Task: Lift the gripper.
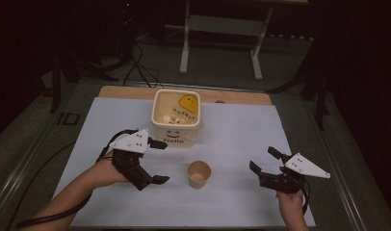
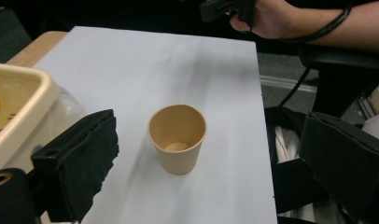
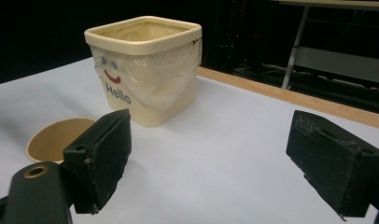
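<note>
White table [image 1: 241, 144], paper cup [image 1: 199, 173] between both wide-spread claws.

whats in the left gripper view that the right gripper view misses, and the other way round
Left gripper view alone: the inside and bottom of the paper cup, standing upright and apparently empty, plus the person's other hand at the far table edge.

Right gripper view alone: the front of the cream bin with its smiley face and "Hello" lettering, its clear liner, and the wooden table edge behind.

Both: the cup, the bin, the white sheet and each view's own black jaws spread wide, holding nothing.
</note>
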`<move>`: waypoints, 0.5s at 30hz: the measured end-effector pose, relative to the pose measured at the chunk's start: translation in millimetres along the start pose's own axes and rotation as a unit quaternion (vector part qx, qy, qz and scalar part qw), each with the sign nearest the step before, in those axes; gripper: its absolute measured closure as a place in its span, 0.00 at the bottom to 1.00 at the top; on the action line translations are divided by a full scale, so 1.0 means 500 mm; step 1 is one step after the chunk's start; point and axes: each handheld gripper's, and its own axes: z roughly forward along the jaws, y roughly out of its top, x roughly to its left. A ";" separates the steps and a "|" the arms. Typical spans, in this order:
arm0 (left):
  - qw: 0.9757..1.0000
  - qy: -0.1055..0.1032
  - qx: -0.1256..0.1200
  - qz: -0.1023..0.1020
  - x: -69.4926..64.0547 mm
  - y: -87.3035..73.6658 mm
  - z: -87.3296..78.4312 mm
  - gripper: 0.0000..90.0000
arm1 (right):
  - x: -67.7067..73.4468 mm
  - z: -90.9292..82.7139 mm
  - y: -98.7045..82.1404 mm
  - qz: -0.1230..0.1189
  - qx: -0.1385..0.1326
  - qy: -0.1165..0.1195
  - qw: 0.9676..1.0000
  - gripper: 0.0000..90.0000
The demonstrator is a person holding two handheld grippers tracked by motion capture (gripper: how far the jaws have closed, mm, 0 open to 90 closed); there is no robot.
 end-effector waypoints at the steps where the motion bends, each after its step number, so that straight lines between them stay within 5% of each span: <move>1: 1.000 -0.002 0.005 0.004 -0.002 0.001 0.006 0.07 | -0.001 0.000 0.000 0.003 0.000 0.002 1.000 0.16; 15: 0.998 -0.040 0.051 0.021 -0.012 0.019 0.086 0.15 | -0.001 0.003 -0.002 0.004 0.003 0.006 1.000 0.16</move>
